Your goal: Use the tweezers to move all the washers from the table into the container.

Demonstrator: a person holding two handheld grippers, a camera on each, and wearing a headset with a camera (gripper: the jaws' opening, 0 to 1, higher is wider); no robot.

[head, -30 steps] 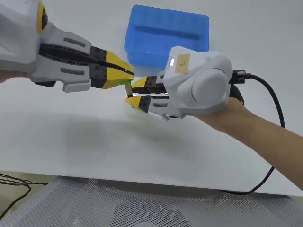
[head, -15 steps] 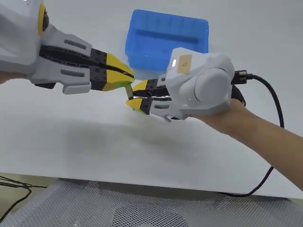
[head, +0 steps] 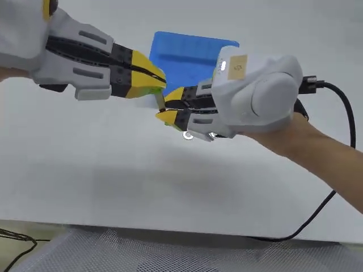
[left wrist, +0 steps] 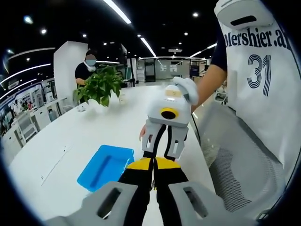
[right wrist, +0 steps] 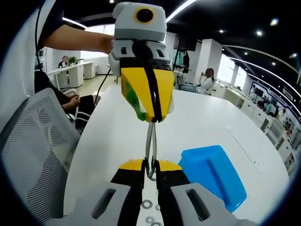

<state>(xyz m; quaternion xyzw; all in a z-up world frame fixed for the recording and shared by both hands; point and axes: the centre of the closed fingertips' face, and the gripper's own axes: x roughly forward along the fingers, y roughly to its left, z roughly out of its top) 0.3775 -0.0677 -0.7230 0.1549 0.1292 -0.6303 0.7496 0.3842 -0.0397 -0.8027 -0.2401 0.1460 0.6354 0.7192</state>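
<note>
Holding the tweezers (right wrist: 150,141) between both claws here, tip to tip, up off the worktop (head: 113,170). My right claw (right wrist: 150,168) is closed down to a thin slit and one end of the tweezers sits right in it. From its own camera you can see the two metal legs running straight ahead out of the yellow tips. The other end goes into the tips of my left claw (right wrist: 152,118), which faces me head on. Its jaws are pressed together too, so as far as I can tell both claws have a pinch on the same tool.

From the headset the two claws meet nose to nose, left one (head: 161,84) slightly higher than the right one (head: 164,106), with just a short bit of tweezers showing between them.

The washers (right wrist: 147,204) are lying loose on the worktop right under my right claw, a few small rings just below its jaws. The head view catches two of them (head: 187,135) peeking out beneath that claw's body. Neither claw is touching them.

The blue container (head: 187,54) sits on the worktop just beyond the spot where the claws meet. It's off to the right of my right claw in that claw's view, and to the left of my left claw (left wrist: 153,165) in the other one. I can't see anything in it from here.

A black cable (head: 340,113) trails off the back of the right claw.
</note>
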